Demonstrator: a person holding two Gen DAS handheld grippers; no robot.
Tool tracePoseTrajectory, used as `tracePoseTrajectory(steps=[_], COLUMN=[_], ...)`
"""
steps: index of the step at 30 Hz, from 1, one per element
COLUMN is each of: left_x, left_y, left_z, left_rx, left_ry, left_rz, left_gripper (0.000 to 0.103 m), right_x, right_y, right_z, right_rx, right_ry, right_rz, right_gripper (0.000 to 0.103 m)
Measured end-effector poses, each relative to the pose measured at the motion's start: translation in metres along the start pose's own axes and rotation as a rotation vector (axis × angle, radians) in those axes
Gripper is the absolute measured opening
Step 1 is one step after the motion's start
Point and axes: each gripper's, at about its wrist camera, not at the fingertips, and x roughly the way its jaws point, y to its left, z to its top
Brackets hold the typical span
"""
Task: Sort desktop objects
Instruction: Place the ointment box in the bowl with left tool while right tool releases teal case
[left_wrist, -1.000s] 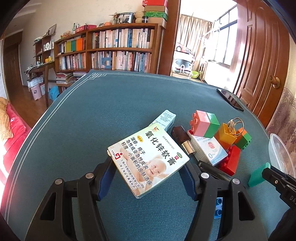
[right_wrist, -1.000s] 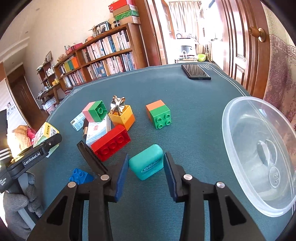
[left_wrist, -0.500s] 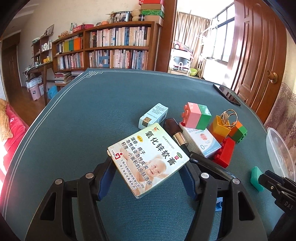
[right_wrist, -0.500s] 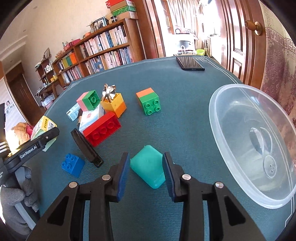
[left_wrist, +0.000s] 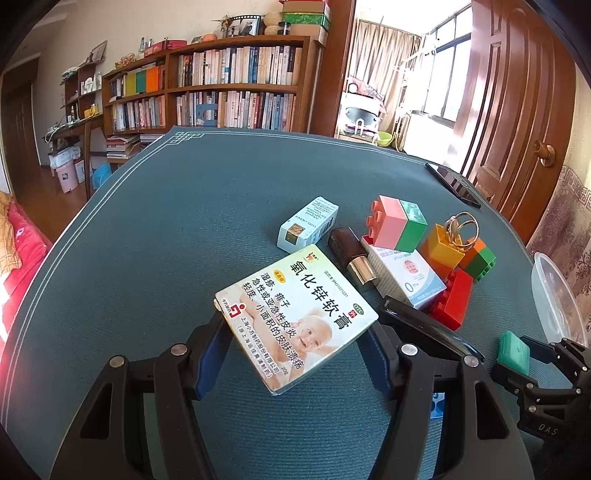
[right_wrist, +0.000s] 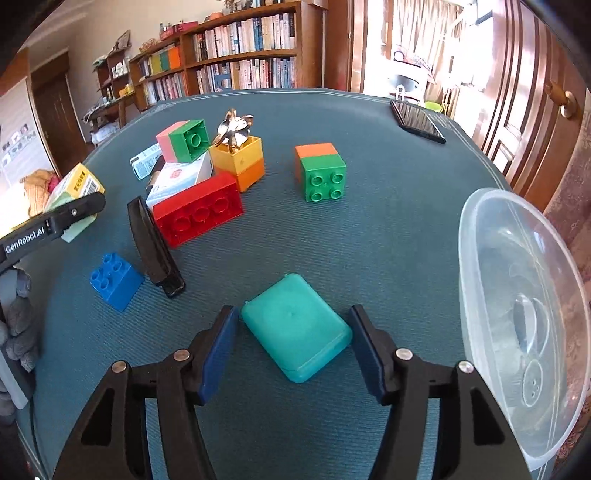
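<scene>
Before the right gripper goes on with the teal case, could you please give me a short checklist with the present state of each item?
1. Left gripper firmly holds the ointment box: ok, both pads press its sides.
2. Right gripper closed on the teal case: not ok, gaps show on both sides.
3. Teal case centred between the pads: ok.
4. Teal case lying on the table: cannot tell, it looks tilted.
5. Clear plastic bowl open to receive things: ok, nothing inside.
6. Black clip and blue brick clear of the right gripper: ok, both lie off to its left.
</scene>
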Motion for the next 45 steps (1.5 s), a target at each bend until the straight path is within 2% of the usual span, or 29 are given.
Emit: tracePoseTrajectory(steps=[2,5,12,19,26,32,37,45], left_x=[0.0,-0.001,-0.01,-0.023,-0.041,-0.055,-0.053,-0.055], left_y=[-0.001,-0.002,-0.009,-0.021,-0.055,-0.099,-0.136,-0.197], left_z=[0.0,-0.001,0.001,0.005,0.013,0.019,0.018,0.011], left_rx=[0.002,0.007,0.021,0.017,0.077,0.16,0.218,0.323], left_ry=[0.002,-0.004,-0.024,-0.028,-0.06,-0.093,-0.074,-0.06], left_rz=[0.001,0.001,-0.008,-0.056,-0.111,-0.178,-0.237,-0.321], left_gripper=[0.068,0.068,0.068,0.068,0.068,0.068,0.068,0.068], right_x=[-0.001,-0.004,-0.035,-0.064,-0.076,-0.082,-0.078,-0.076], right_y=[0.006,0.002,-0.008,-0.032,-0.077,-0.123,-0.157,-0.186], right_z=[-0.001,-0.004,-0.004,0.006,0.007,-0.007,-0.025,-0.049], right_rx=[-0.02,0.005,0.126,0.197,0.274,0.355,0.442,0.46], right_ry=[-0.008,-0.018,-0.102,-0.182,-0.204,-0.206,-0.182,-0.154], right_rz=[-0.008,0.0,0.123,0.13,0.044,-0.042,-0.093,-0.163], right_gripper=[0.061,0.061,0.061,0.061,0.061,0.061,0.061,0.062])
